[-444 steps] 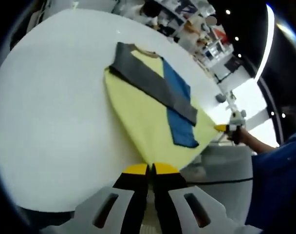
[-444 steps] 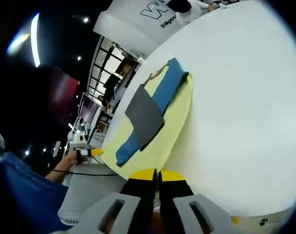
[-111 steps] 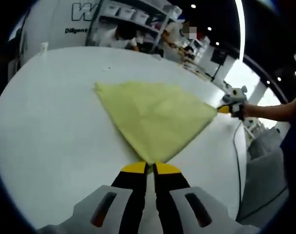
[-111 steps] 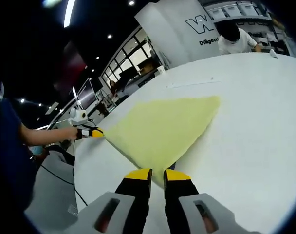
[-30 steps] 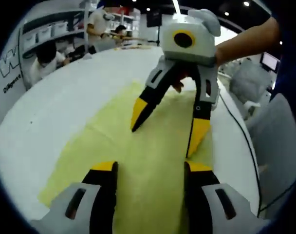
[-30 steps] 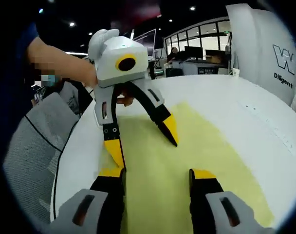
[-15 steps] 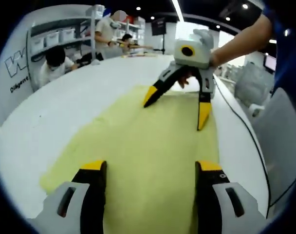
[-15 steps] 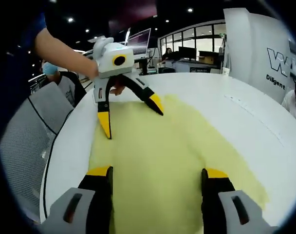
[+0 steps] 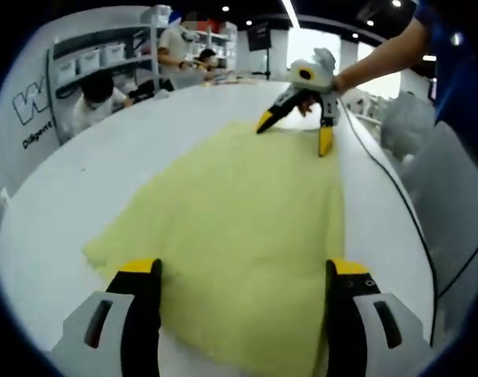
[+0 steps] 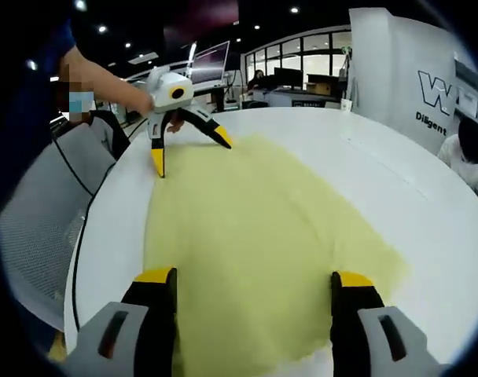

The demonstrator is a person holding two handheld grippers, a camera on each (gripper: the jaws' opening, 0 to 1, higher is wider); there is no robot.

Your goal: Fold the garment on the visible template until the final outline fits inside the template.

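Garment (image 9: pixel 239 212) between wide-spread left gripper (image 9: pixel 243 271) jaws

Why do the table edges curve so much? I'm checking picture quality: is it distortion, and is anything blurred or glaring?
Left gripper view: fisheye distortion bends the white table; the yellow garment is soft-focused, bright ceiling strips glare. Right gripper view: same bending; the left hand-held gripper is fairly sharp, the room behind dim.

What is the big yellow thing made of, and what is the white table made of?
The yellow garment looks like soft, matte cloth: it lies limp and flat, with a slightly ragged edge and no shine. The table looks hard and smooth, maybe painted or laminated board, with an even white top; what is underneath cannot be told. Both the left gripper and right gripper are open above the cloth.
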